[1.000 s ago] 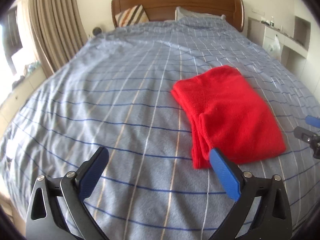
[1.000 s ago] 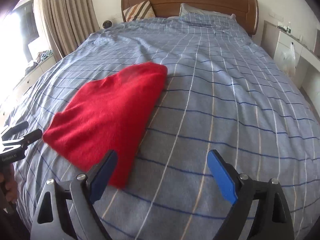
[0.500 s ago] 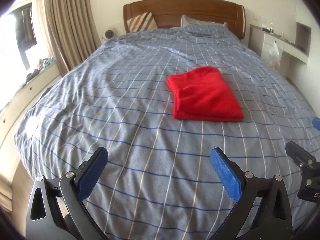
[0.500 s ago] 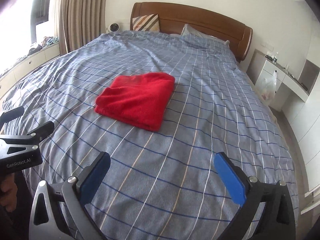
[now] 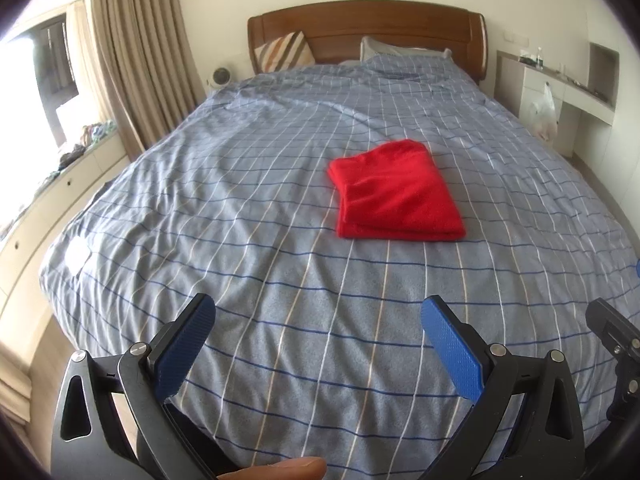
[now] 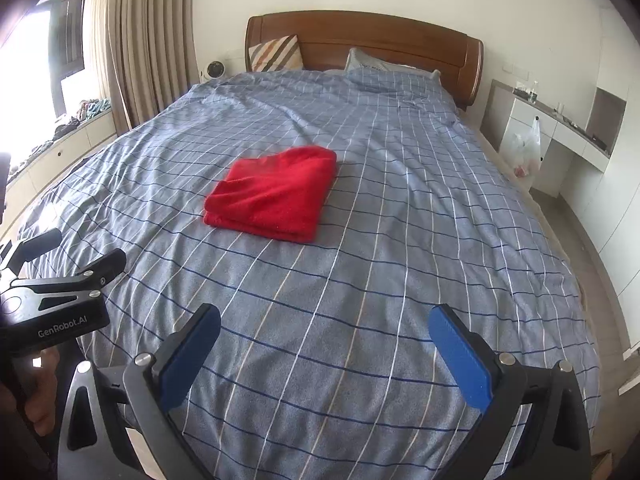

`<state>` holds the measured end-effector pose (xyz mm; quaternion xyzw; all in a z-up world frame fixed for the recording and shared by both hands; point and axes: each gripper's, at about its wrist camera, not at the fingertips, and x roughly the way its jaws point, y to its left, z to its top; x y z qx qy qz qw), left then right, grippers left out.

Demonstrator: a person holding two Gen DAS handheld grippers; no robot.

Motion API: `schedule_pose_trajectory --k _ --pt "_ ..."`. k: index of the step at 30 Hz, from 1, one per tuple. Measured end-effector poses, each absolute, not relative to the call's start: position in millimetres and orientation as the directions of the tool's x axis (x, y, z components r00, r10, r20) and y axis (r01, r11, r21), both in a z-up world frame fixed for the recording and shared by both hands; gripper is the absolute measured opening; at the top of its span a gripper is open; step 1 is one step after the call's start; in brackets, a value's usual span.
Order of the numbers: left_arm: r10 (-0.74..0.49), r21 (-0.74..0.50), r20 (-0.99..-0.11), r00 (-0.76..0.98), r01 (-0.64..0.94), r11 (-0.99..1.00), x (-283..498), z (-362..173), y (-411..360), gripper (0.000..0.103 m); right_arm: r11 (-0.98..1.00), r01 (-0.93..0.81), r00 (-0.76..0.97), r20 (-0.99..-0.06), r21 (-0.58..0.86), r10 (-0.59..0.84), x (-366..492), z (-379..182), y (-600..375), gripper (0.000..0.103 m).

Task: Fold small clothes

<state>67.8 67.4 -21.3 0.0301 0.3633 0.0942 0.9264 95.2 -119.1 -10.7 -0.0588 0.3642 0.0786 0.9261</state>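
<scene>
Left gripper (image 5: 318,322): jaws spread wide, blue pads (image 5: 184,350) facing inward, nothing between them. Right gripper (image 6: 324,330): same, wide apart, nothing held. Both level, side by side, pointing forward. Left hand (image 6: 38,396) wraps its handle.

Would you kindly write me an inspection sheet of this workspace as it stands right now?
Surface: bed with a blue checked cover, lightly creased.
Job's things: red garment folded into a neat rectangle, lying flat mid-bed.
Clutter: striped cushion and pillow at the headboard.
Grippers: left claw open, holding nothing; right claw open, holding nothing; both apart from the garment.
Cables: nothing seen.
Surroundings: curtain on the left, plastic bag hanging by the shelf on the right.
</scene>
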Motion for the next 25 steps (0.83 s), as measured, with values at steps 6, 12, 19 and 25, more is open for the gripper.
schedule_pose_trajectory --k 6,12,19,25 --pt "0.213 0.152 -0.643 0.736 -0.149 0.977 59.9 -6.5 59.9 0.103 0.984 -0.172 0.735 -0.671 -0.054 0.092 91.7 0.4 -118.8 0.102" --pt "0.194 0.115 -0.665 0.721 -0.158 0.981 59.7 -4.0 62.2 0.103 0.983 -0.174 0.737 -0.671 -0.065 0.086 88.0 6.8 -114.5 0.102" --pt "0.151 0.058 -0.68 0.718 -0.153 0.987 61.3 -2.6 64.0 0.103 0.985 -0.16 0.731 -0.678 -0.065 0.074 89.0 5.2 -119.2 0.102" --pt "0.159 0.067 -0.679 0.717 -0.156 0.986 61.3 -4.2 58.2 0.103 0.987 -0.153 0.733 -0.676 -0.056 0.076 89.6 7.1 -124.7 0.102"
